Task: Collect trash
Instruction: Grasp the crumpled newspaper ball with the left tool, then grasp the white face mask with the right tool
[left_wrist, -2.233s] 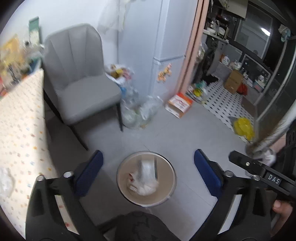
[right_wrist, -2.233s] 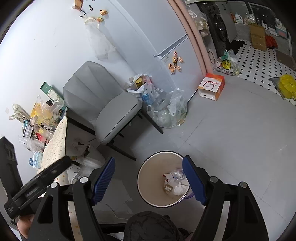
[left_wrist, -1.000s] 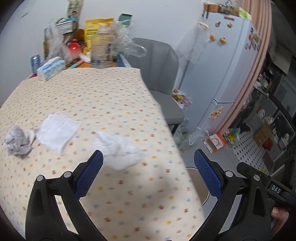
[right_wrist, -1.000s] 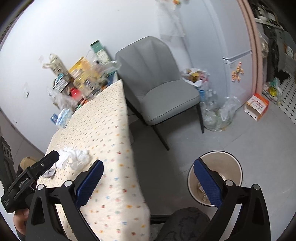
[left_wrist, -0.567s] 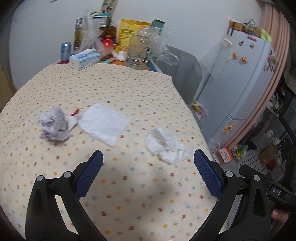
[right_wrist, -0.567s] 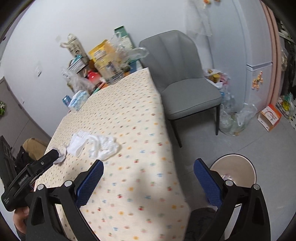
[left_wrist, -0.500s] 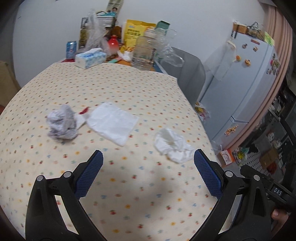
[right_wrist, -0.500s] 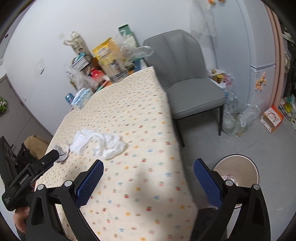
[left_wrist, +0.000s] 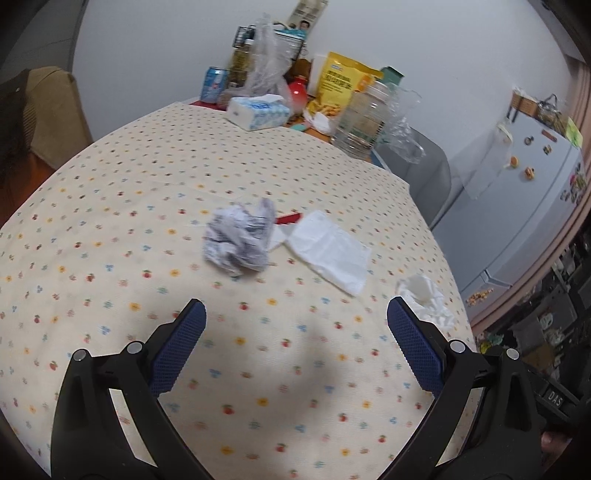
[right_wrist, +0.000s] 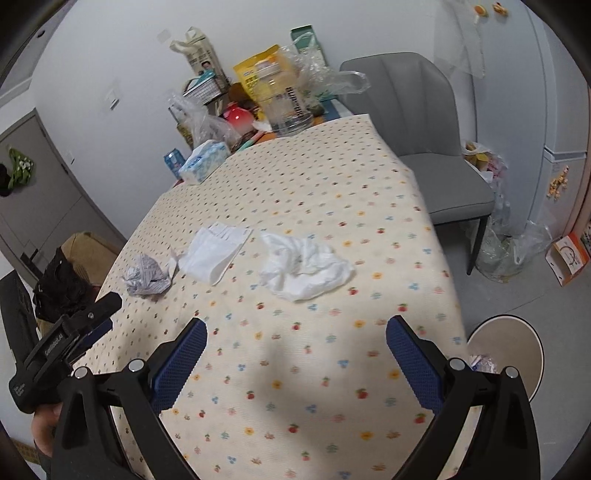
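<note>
Three pieces of trash lie on the dotted tablecloth (left_wrist: 110, 206). A crumpled grey paper ball (left_wrist: 238, 242) lies ahead of my left gripper (left_wrist: 295, 339), which is open and empty above the table. A flat white tissue (left_wrist: 332, 254) lies right of the ball, and a crumpled white tissue (left_wrist: 424, 299) lies by the right finger. In the right wrist view the crumpled tissue (right_wrist: 303, 266) lies ahead of my open, empty right gripper (right_wrist: 295, 350), with the flat tissue (right_wrist: 214, 253) and the paper ball (right_wrist: 146, 277) to its left. The beige trash bin (right_wrist: 513, 350) stands on the floor at lower right.
Groceries crowd the table's far end: a tissue box (left_wrist: 258, 110), a can (left_wrist: 214, 83), a yellow bag (left_wrist: 340, 83), a clear jar (left_wrist: 364, 118). A grey chair (right_wrist: 424, 147) stands past the table, with plastic bags (right_wrist: 509, 243) and a fridge (left_wrist: 524, 177) beyond.
Both grippers have swung from over the trash bin up to the table. The left view has turned left, so the paper ball now sits near its centre.
</note>
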